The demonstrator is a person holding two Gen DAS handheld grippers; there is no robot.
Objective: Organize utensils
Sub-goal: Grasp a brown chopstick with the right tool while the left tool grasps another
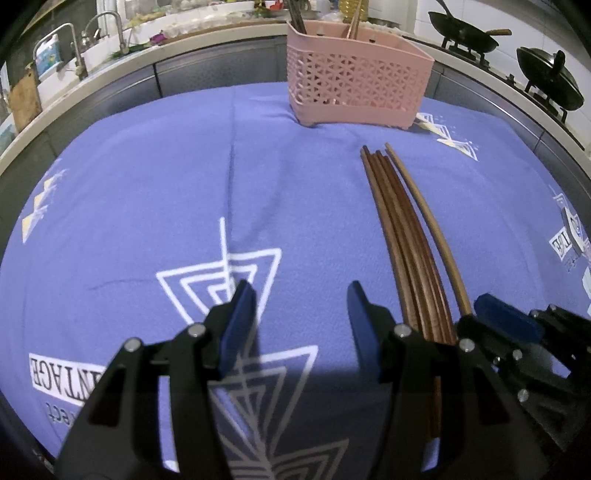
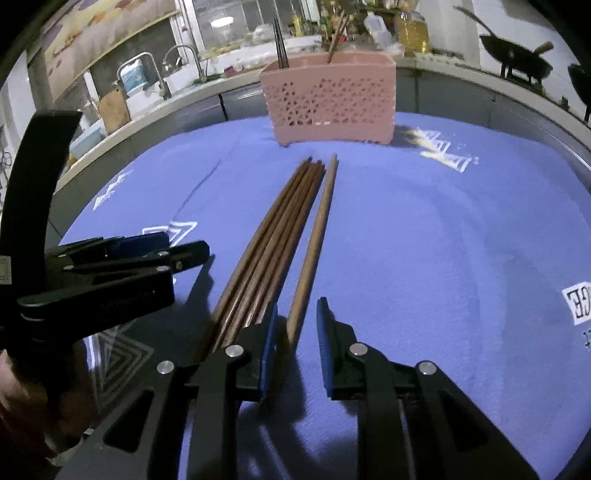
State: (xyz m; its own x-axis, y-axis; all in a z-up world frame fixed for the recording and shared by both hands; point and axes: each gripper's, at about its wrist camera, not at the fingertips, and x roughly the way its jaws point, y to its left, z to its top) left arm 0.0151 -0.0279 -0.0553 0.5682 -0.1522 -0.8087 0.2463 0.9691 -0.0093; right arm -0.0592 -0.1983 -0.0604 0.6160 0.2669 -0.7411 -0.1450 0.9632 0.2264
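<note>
On the blue tablecloth [image 1: 147,206] lies a bundle of several dark brown chopsticks [image 1: 402,240] [image 2: 273,236]. One lighter chopstick [image 1: 432,229] [image 2: 317,236] rests just to its right. My right gripper [image 2: 297,332] straddles the near end of the lighter chopstick, jaws apart and the pads clear of it. My left gripper [image 1: 301,314] stands open over bare cloth left of the bundle, nothing between its fingers. A pink lattice basket [image 1: 358,85] [image 2: 332,103] stands at the far edge, with dark chopsticks in its left part and lighter ones further right.
Each gripper shows in the other's view: the right gripper [image 1: 484,317] and the left gripper [image 2: 173,245]. Beyond the table runs a counter with a sink and taps [image 1: 74,51]. Two black woks [image 1: 465,29] sit on the stove at the back right.
</note>
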